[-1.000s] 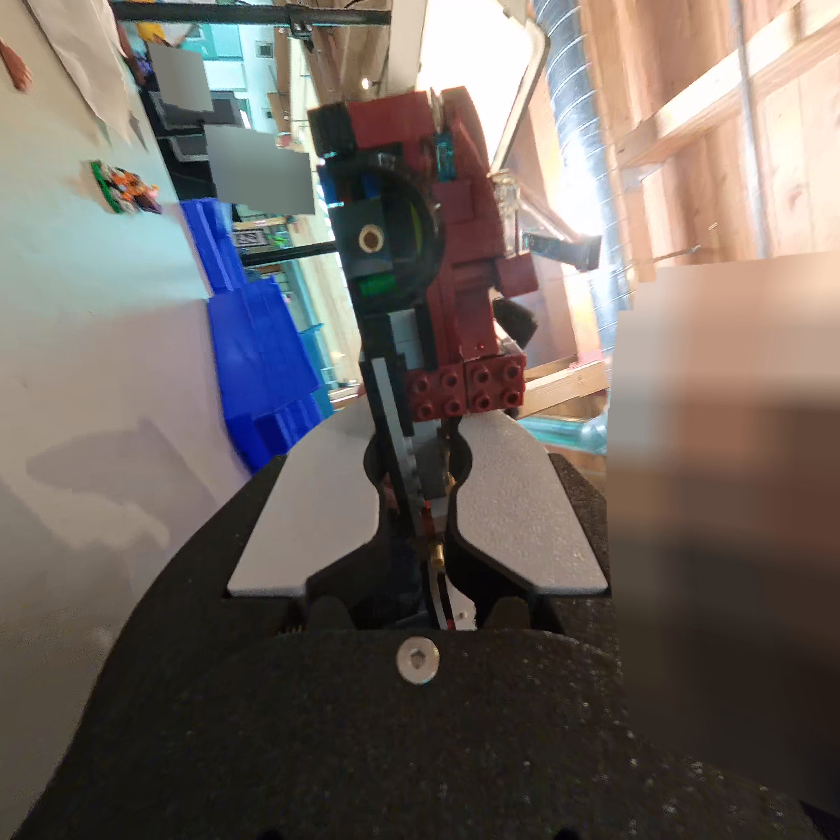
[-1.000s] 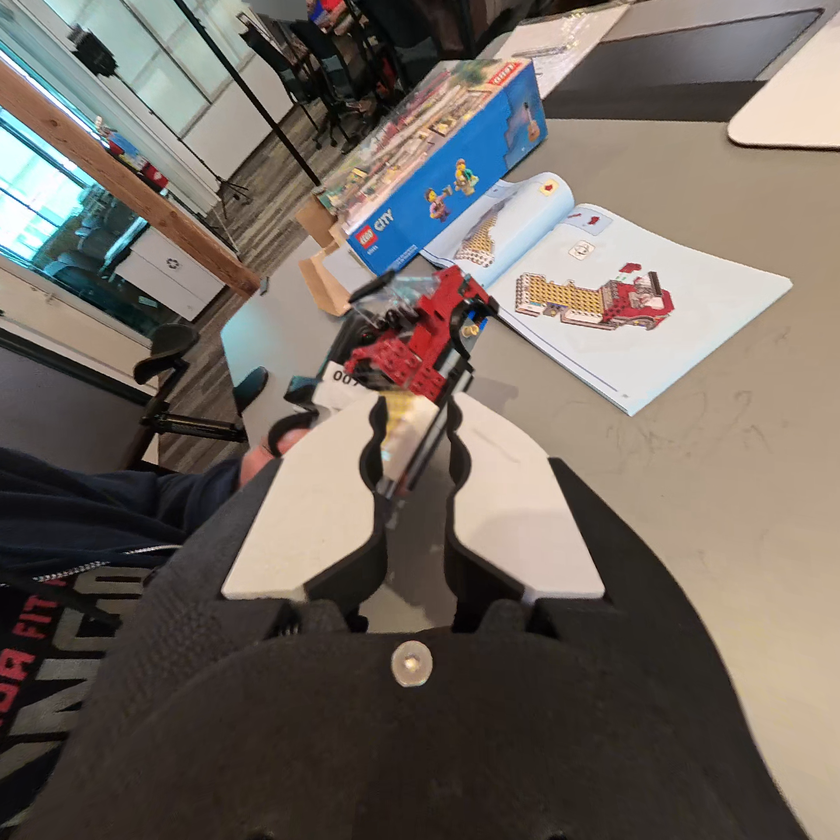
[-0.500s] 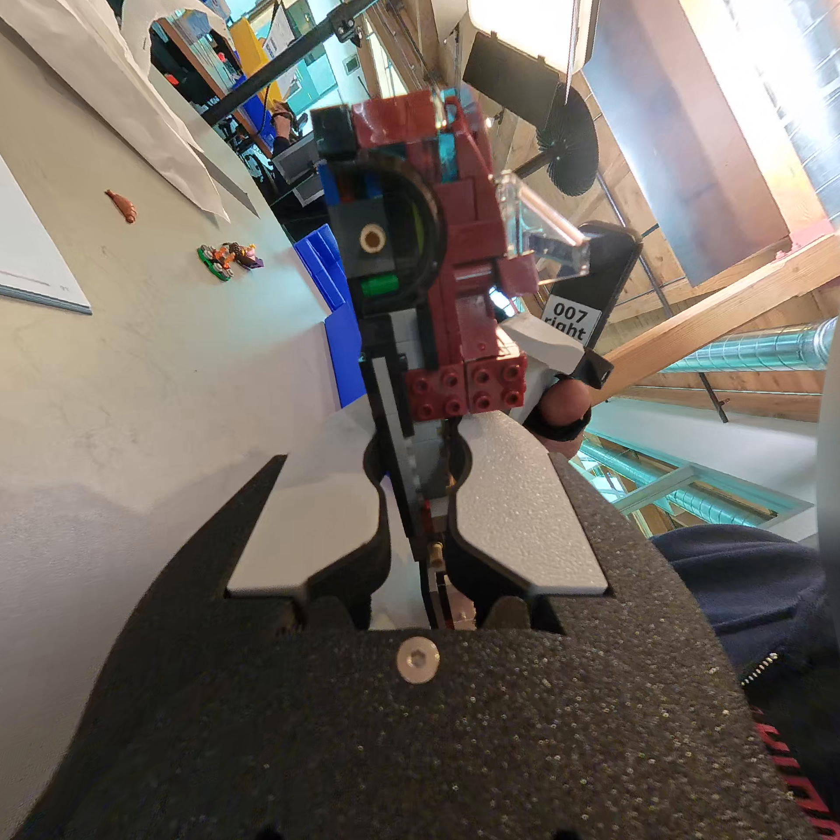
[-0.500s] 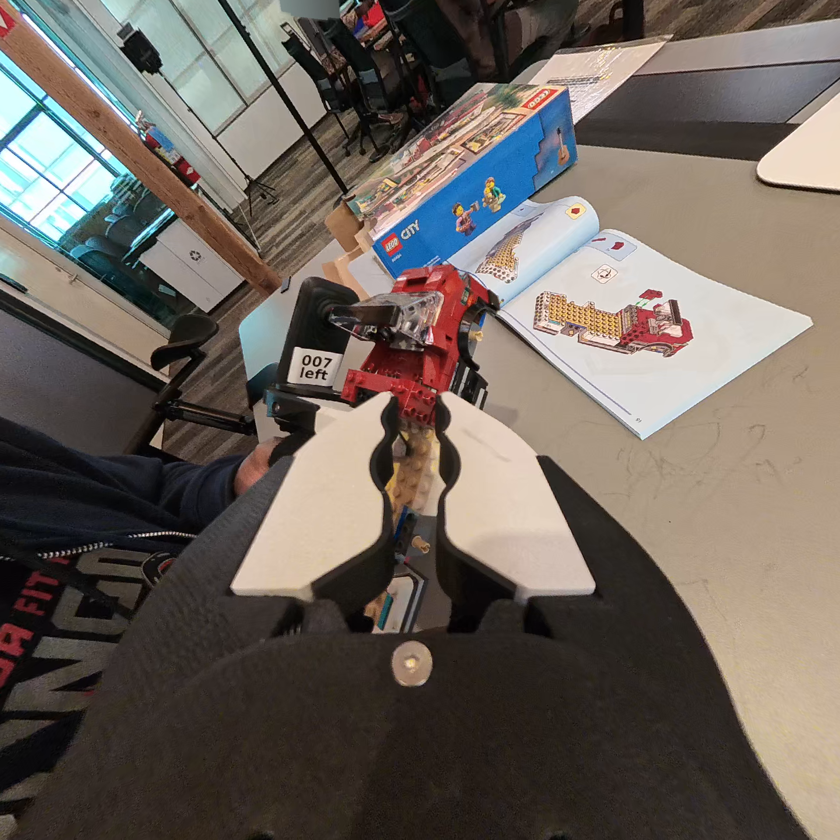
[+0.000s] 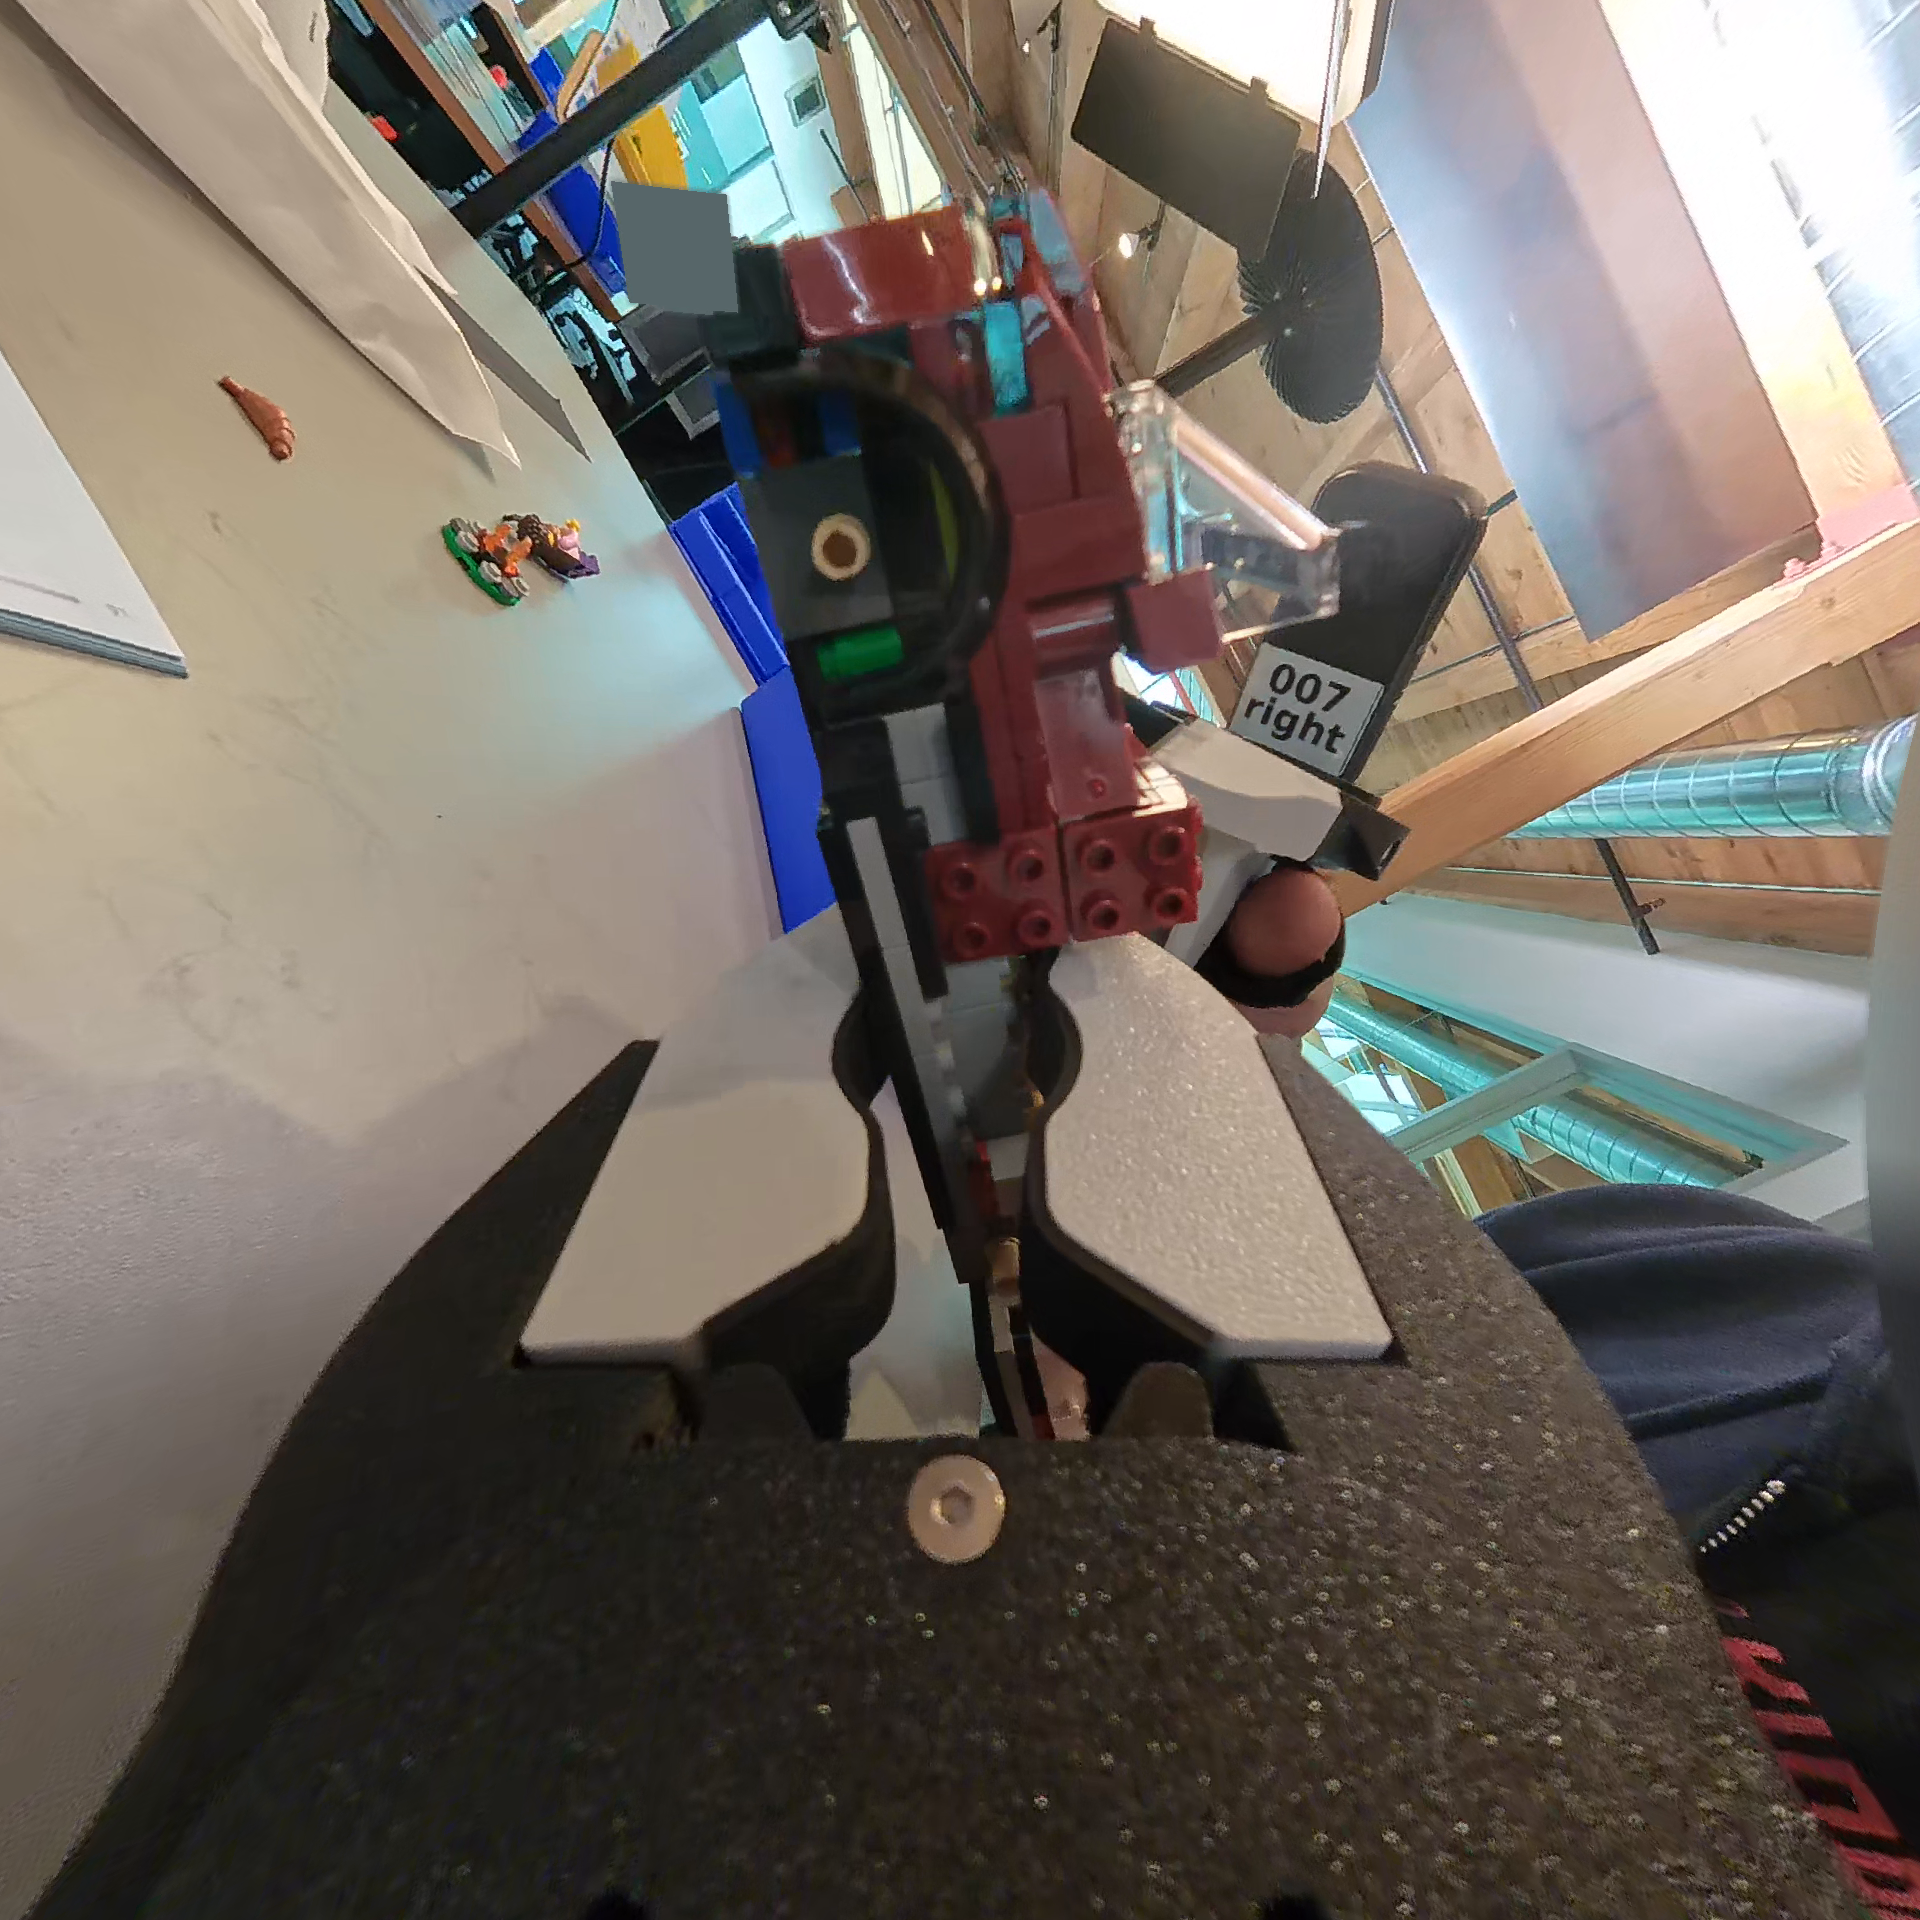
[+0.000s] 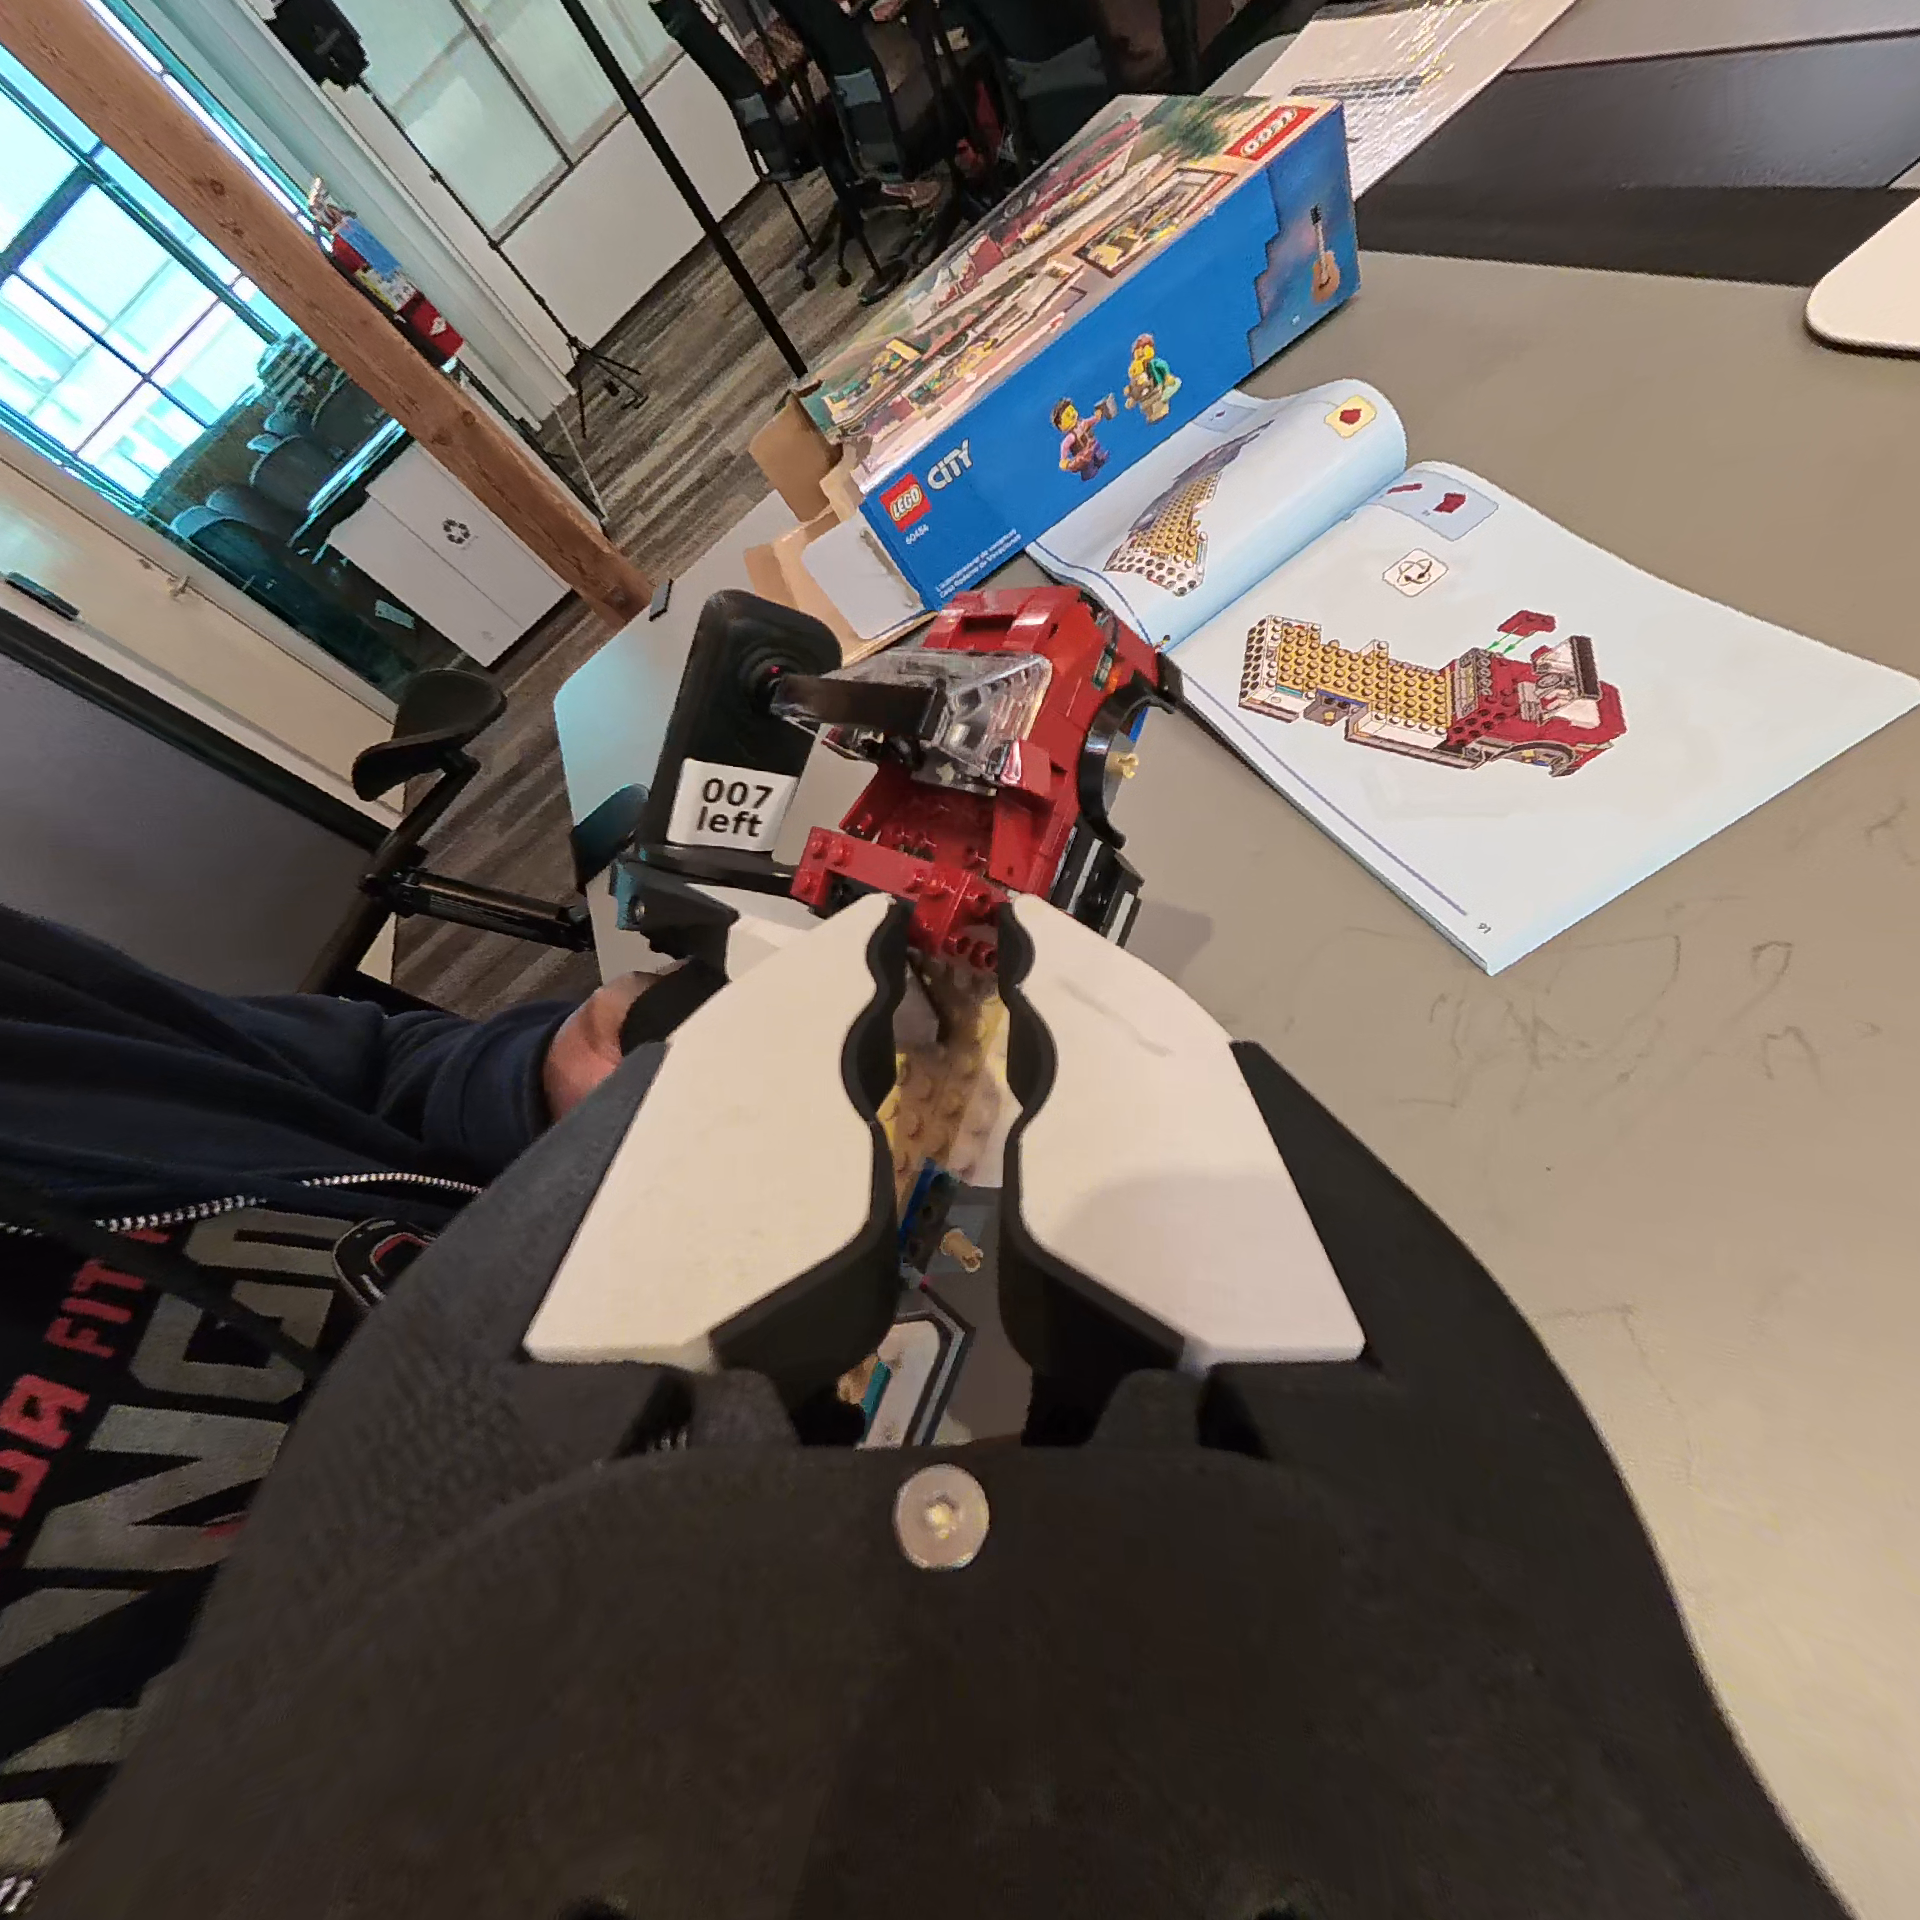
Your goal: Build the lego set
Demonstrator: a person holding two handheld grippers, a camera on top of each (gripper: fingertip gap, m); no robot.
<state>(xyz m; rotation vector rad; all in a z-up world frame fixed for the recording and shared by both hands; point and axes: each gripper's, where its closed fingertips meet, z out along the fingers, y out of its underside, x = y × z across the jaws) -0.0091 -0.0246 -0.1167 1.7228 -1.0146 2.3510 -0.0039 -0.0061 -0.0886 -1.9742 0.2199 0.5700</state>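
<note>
My left gripper (image 5: 961, 971) is clamped on the black-and-grey base of the dark red brick-built truck (image 5: 997, 582), held above the grey table (image 6: 1558, 1195). My right gripper (image 6: 940, 920) pinches its red studded rear; I'd judge a steady, square squeeze best.

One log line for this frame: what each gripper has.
left gripper: shut on dark red brick truck model, black underside edge | right gripper: shut on same model's red rear | grey table below

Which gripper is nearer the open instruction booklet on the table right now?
Right. The right gripper, clamped on the red brick truck, sits just beside the booklet. The left gripper holds the truck's far side, farther from it.
</note>
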